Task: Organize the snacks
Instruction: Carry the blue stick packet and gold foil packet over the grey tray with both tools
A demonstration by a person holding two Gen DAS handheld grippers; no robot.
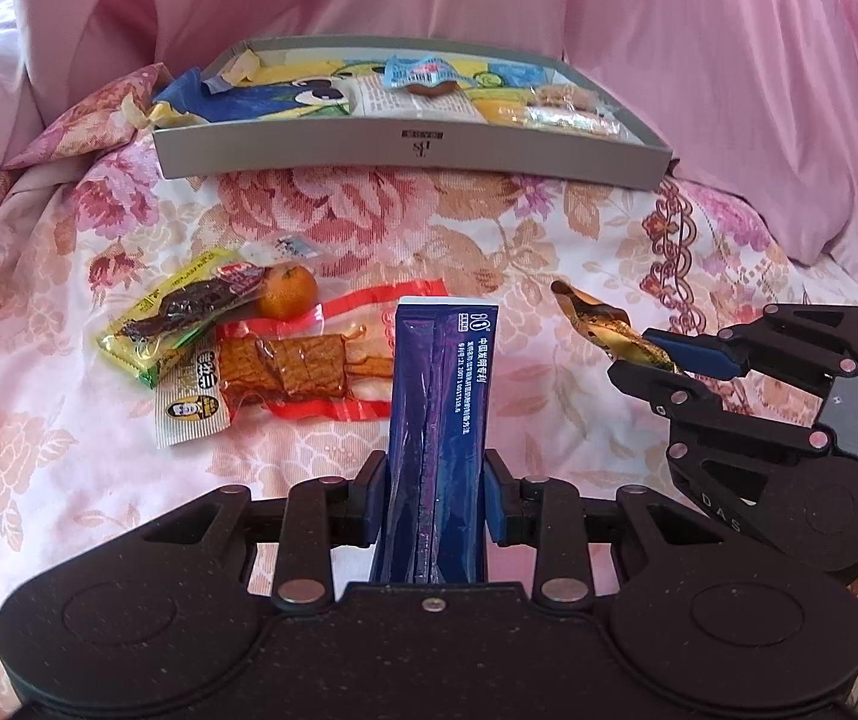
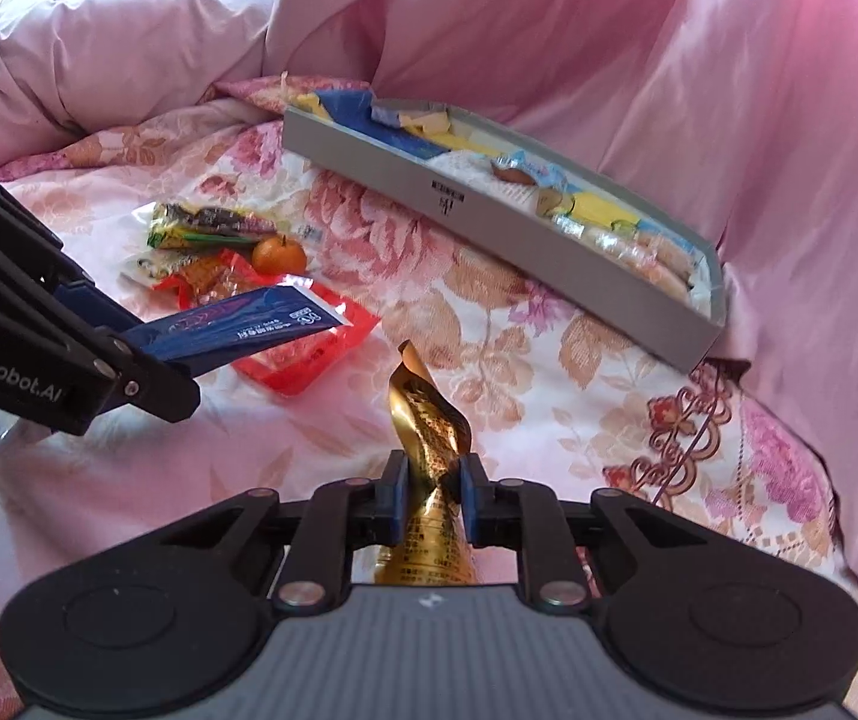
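Left claw (image 1: 436, 495) is clamped on a blue packet (image 1: 438, 420), right claw (image 2: 434, 501) pinches a gold wrapper (image 2: 429, 420), both held above the bed (image 1: 369, 210), near the grey tray (image 1: 411, 150) of snacks.

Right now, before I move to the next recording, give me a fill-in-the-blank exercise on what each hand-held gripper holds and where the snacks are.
1. The left hand-held gripper is shut on a ____ packet.
2. The right hand-held gripper is shut on a ____ wrapper.
3. The tangerine lies on the ____, outside the tray.
4. The grey tray already holds ____.

Missing words: blue; gold; bedspread; snacks
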